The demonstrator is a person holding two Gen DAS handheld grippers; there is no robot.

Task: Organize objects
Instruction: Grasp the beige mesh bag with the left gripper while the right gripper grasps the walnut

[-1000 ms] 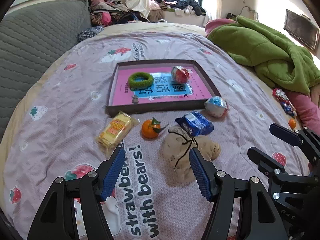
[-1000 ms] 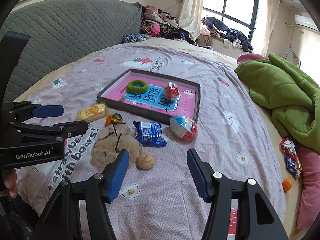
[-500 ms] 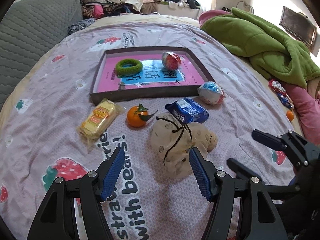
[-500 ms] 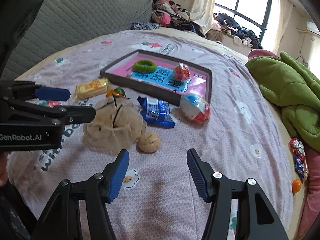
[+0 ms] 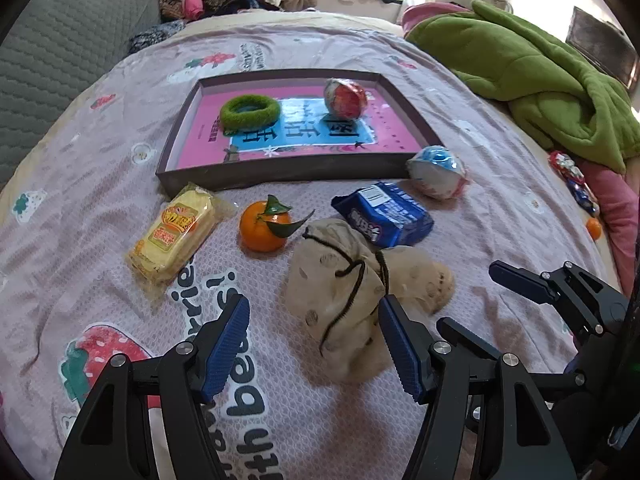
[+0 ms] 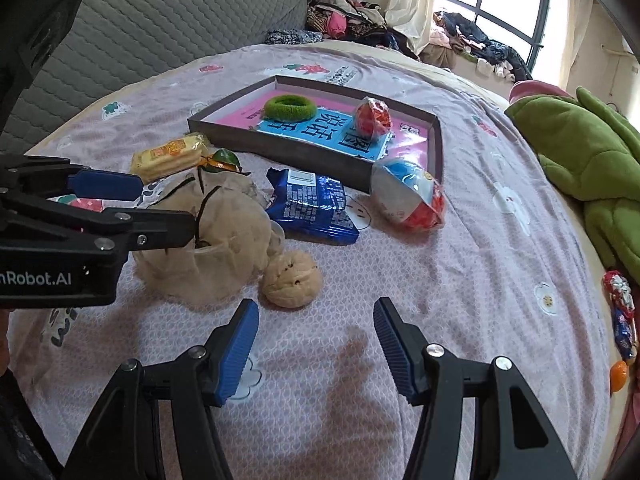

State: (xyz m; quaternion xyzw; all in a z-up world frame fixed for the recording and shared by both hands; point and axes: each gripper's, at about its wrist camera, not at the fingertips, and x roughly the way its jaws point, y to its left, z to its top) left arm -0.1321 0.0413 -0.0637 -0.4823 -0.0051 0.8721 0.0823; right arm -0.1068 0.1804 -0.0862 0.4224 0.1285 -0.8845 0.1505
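A shallow dark tray (image 5: pixel 276 170) (image 6: pixel 320 162) with a pink and blue liner lies on the bedspread and holds a green ring (image 5: pixel 250 110) (image 6: pixel 290 107) and a red wrapped ball (image 5: pixel 345 98) (image 6: pixel 373 120). In front of it lie a yellow snack pack (image 5: pixel 174 236) (image 6: pixel 170 156), a tangerine (image 5: pixel 264 228) (image 6: pixel 220 160), a blue packet (image 5: pixel 384 214) (image 6: pixel 314 206), a blue-white wrapped ball (image 5: pixel 438 170) (image 6: pixel 408 196) and a beige drawstring pouch (image 5: pixel 344 296) (image 6: pixel 208 240) beside a round bun (image 6: pixel 291 284). My left gripper (image 5: pixel 314 338) hovers open just before the pouch. My right gripper (image 6: pixel 314 340) is open above bare bedspread near the bun.
A green blanket (image 5: pixel 532 76) (image 6: pixel 588 152) is heaped on the right. Small candies and a little orange fruit (image 6: pixel 618 372) lie at the right bed edge. A grey quilted headboard (image 6: pixel 168 28) stands on the left, clothes pile at the back.
Both grippers have come down and closer to the bedspread, so the objects look larger. The left one has neared the pouch, the right one the bun. Jaws unchanged.
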